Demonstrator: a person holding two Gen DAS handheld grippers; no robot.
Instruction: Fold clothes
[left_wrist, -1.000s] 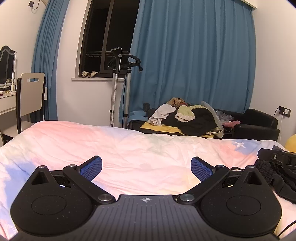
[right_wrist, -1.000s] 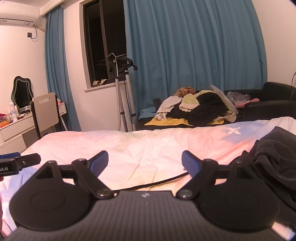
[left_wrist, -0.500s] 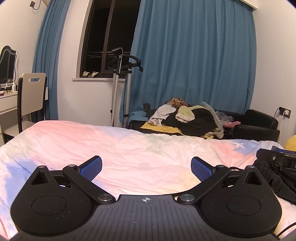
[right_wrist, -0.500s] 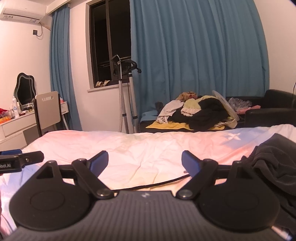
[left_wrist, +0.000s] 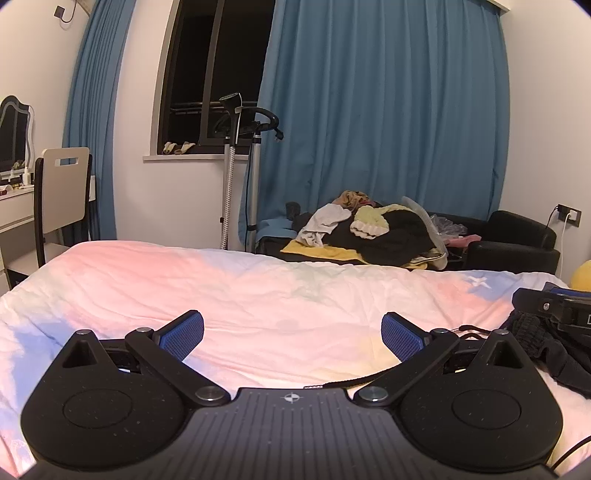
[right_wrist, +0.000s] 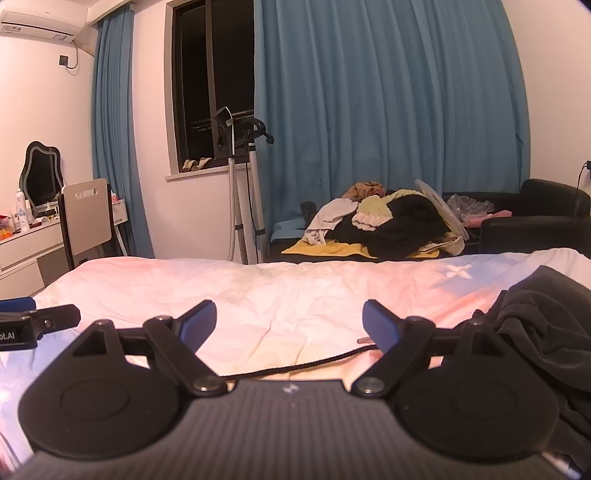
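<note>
Right gripper (right_wrist: 289, 321): jaws spread wide, empty, over the bed (right_wrist: 258, 291).
Left gripper (left_wrist: 292, 332): jaws spread wide, empty.
Black garment (right_wrist: 546, 325): crumpled on the bed, just right of the right jaws; right hand nearer.
Clothes pile (left_wrist: 369, 232): beyond the bed.

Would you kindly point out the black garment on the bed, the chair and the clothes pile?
black garment (right_wrist: 546, 325), right wrist view, its crumpled middle.
chair (right_wrist: 88, 214), right wrist view, its backrest.
clothes pile (left_wrist: 384, 236), left wrist view, its dark middle.
</note>
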